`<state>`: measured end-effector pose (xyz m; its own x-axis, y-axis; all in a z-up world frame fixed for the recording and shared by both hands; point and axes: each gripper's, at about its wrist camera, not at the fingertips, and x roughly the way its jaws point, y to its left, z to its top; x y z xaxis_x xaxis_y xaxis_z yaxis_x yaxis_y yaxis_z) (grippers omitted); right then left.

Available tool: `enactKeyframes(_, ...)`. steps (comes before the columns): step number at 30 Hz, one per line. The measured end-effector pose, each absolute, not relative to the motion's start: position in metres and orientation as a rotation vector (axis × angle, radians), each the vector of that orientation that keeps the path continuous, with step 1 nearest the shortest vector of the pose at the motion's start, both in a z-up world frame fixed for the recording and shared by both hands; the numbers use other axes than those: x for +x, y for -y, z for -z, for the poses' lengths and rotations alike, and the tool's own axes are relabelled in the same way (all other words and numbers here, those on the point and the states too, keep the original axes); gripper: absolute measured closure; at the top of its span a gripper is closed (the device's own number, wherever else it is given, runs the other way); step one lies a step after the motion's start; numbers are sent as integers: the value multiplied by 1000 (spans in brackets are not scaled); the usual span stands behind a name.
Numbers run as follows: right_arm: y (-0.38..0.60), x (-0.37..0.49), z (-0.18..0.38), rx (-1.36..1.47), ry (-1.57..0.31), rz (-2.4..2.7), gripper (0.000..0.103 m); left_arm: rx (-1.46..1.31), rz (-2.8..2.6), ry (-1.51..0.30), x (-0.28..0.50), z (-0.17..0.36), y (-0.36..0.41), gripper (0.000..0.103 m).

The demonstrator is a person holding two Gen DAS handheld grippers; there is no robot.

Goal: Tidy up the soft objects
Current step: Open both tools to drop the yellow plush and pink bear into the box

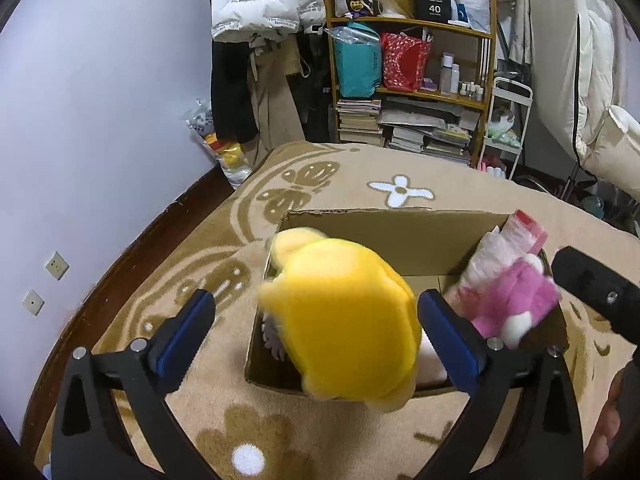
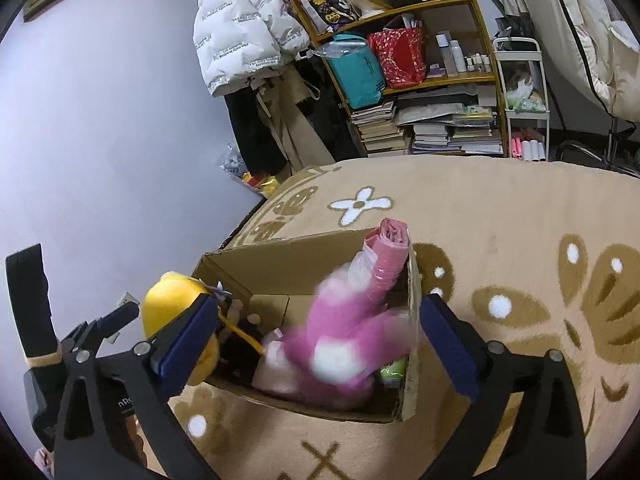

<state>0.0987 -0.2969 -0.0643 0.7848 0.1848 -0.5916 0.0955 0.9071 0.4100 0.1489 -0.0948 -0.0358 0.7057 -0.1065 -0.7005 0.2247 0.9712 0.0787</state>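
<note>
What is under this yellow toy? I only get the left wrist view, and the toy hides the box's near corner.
Observer: The right wrist view shows something dark lying in the cardboard box beside the yellow toy, crossed by a yellow cord.
Visitor: Anything beneath the pink plush?
Observer: A light green item peeks out beneath the pink plush, against the box's right wall.
Visitor: Is the other gripper holding the plush?
Observer: No. The right gripper is open, its pads clear of the plush; one finger sits outside the box wall.
</note>
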Motion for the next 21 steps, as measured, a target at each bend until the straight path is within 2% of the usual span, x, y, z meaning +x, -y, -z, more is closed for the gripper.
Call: enactKeyframes(21,285,53,21,361,-636,-5,0,202,181,-739,101,-3,73,2)
